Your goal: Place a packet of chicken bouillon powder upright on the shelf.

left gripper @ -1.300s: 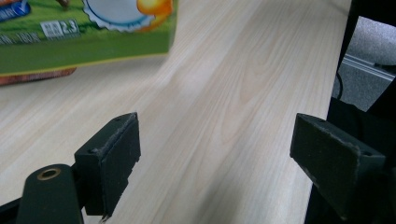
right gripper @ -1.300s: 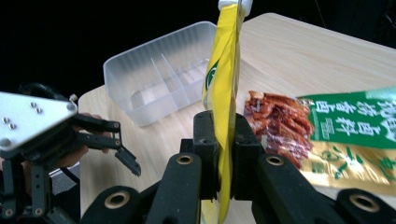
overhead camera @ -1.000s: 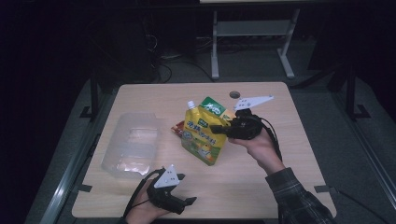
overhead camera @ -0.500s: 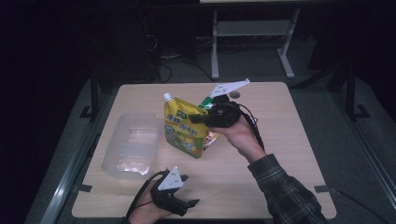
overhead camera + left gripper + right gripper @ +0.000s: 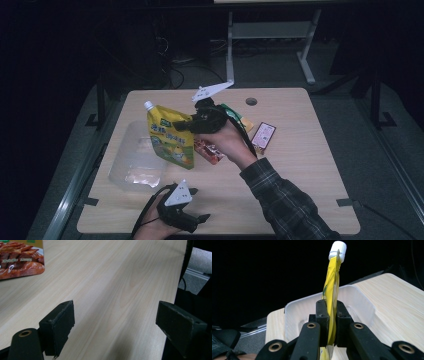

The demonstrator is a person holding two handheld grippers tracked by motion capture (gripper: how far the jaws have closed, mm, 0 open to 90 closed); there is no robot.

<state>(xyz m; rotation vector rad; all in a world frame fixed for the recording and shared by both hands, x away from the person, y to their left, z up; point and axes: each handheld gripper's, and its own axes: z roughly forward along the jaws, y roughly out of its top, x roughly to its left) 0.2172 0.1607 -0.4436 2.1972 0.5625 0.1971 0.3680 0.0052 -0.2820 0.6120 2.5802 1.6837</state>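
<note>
Right gripper (image 5: 186,125) has the yellow spouted pouch (image 5: 170,137) pinched by one side edge — in the right gripper view the two black pads are pressed hard together on the thin yellow film, white cap (image 5: 337,248) standing above them. In the high view the pouch hangs in the air over the near-right rim of the clear plastic tub (image 5: 131,170), upright, spout at the top left, body dangling free below the grip. Here's the worry: that hold is on a narrow strip of slick film, so a full pouch could swing or slide out of the pinch, I'd say, and drop across the rim instead of inside. A release from this spot looks risky too — the pouch sits at the tub's edge, not over its middle, so it may tip out onto the table (image 5: 300,165). Left gripper (image 5: 202,218) rests at the near table edge, jaws spread wide with nothing between them, well apart from the tub, so nothing steadies that light tub if the pouch knocks it. A red snack packet (image 5: 207,150) lies just right of the pouch, under the hand.
</note>
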